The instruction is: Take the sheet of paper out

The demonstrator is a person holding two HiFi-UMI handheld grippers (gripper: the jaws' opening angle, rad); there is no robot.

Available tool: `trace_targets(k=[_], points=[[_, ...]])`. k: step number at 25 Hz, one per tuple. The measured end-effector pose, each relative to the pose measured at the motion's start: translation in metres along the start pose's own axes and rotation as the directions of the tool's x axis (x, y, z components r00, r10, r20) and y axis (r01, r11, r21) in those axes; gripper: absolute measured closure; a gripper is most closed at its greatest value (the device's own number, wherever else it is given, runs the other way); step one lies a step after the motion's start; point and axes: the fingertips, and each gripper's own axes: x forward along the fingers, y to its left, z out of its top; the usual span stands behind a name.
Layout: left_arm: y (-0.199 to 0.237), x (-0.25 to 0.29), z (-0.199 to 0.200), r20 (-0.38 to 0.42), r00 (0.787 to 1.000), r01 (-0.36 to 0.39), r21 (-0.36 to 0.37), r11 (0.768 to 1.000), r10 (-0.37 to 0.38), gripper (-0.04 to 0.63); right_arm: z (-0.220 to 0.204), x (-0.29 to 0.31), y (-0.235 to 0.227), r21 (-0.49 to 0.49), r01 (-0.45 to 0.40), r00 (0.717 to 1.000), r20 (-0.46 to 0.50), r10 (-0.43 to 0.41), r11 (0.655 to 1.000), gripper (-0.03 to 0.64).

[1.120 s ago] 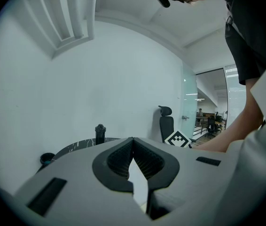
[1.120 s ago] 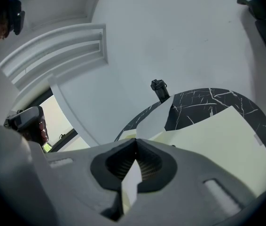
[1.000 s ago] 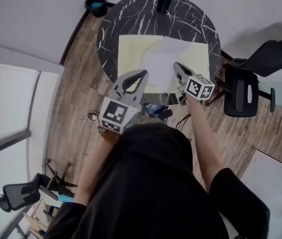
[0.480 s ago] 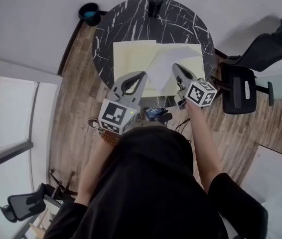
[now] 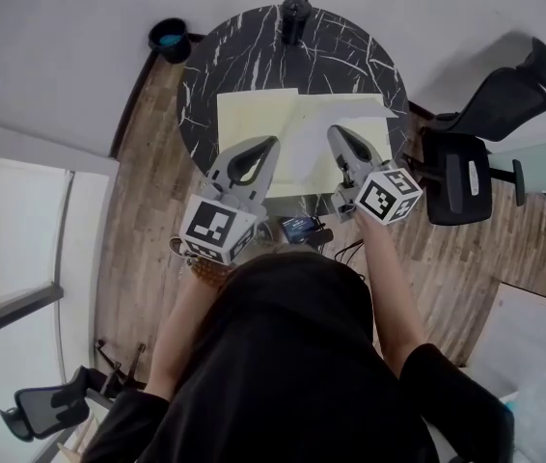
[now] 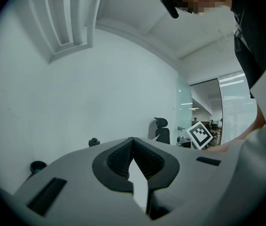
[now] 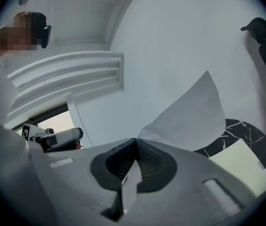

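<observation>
1. The right gripper (image 5: 336,135) (image 7: 136,140) is clenched on the sheet of paper (image 5: 310,141) (image 7: 189,117), held above the yellow folder (image 5: 244,114) on the table (image 5: 254,46).
2. The left gripper (image 5: 271,144) (image 6: 133,139) is closed and empty, above the table's near edge.

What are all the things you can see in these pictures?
table: one, black with white veins, round, in the middle
yellow folder: one, pale yellow, flat on the table
white paper: one, white, pinched by the right tongs, one corner raised above the folder
canister: one, black, at the table's far edge
bin: one, black with blue-green inside, on the floor left of the table
office chairs: two, black, one right of the table, one at the bottom left
floor: one, brown wood, around the table
left tongs: one, grey, shut and empty, over the folder's near edge
right tongs: one, grey, shut on the paper
person: one, black top, at the bottom of the head view
</observation>
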Motion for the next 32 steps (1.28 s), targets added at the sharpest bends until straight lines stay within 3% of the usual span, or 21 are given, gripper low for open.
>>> trace_targets(k=[8,19,26,32], points=[[0.007,-0.006,0.017,0.028,1.0,-0.011,0.016,1.0,0.011,0.601,0.029,0.003,0.042,-0.105,-0.051,0.997,0.056,0.057,0.993,0.621],[0.006,-0.013,0.038,0.075,0.997,-0.031,0.037,0.999,0.028,0.601,0.058,0.001,0.09,-0.273,-0.096,0.986,0.105,0.129,0.957,0.621],[0.003,-0.018,0.054,0.123,0.991,-0.068,0.08,0.994,0.058,0.601,0.081,-0.01,0.116,-0.421,-0.053,0.978,0.163,0.133,0.905,0.621],[-0.003,-0.019,0.064,0.099,0.992,-0.083,0.068,0.994,0.076,0.601,0.1,-0.018,0.14,-0.531,-0.017,0.968,0.203,0.146,0.847,0.621]])
